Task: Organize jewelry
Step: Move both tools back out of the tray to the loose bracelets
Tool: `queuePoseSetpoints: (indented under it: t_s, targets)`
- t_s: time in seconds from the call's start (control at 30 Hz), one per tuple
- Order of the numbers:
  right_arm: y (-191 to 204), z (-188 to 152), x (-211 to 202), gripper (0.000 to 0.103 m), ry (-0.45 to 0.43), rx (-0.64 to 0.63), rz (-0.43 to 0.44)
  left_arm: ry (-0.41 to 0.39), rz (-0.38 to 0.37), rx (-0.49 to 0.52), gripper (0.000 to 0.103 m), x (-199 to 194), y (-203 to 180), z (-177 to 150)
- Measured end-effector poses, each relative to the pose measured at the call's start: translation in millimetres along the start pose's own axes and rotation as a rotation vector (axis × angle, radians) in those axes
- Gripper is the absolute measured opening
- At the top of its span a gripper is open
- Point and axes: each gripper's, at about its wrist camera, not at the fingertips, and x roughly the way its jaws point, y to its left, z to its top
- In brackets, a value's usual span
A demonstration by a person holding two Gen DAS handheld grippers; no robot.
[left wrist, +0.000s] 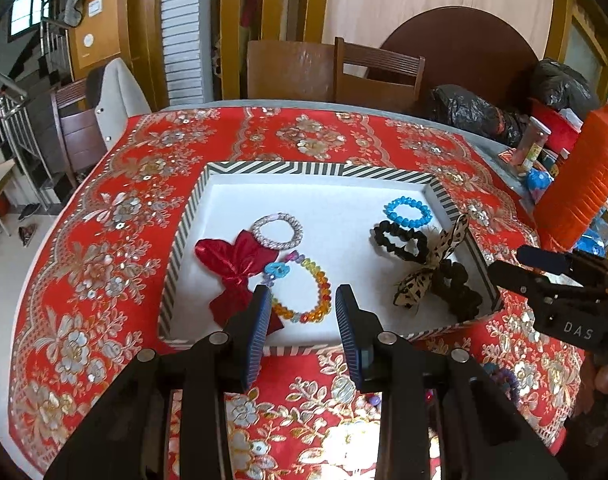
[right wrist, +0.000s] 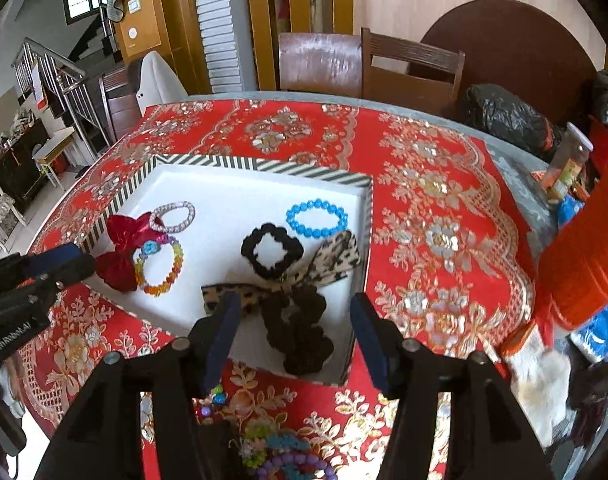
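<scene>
Tablecloth (left wrist: 104, 264) red with gold-silver florals. Tray (left wrist: 276, 169) — black-white striped rim, white inside. Bracelet (left wrist: 407, 212) at 2 o'clock blue; bracelet (left wrist: 304, 292) at 6 orange-yellow-multicolour; bow (left wrist: 236, 268) at 8 red; scrunchie (left wrist: 400, 240) black; ribbon (left wrist: 424, 272) — leopard print. Gripper (left wrist: 304, 320) pads blue.

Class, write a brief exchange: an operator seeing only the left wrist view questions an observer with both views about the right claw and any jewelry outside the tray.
Operator: I see the right claw only side-on. Is it open?
Observer: Yes. The right claw is open and holds nothing; the dark scrunchie shows between its fingers.
Operator: What lies outside the tray?
Observer: A heap of bead bracelets sits on the red cloth, on the camera side of the tray, below that claw.
</scene>
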Motion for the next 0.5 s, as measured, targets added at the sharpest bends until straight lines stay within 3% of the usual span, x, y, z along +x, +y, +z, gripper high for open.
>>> queuePoseSetpoints:
  t_s: [0.5]
  targets:
    - [11.6,-24.2,-10.9,0.06,-0.002,-0.02,-0.022,0.004,0.003,-0.014,0.032,-11.8,0.0,-20.6]
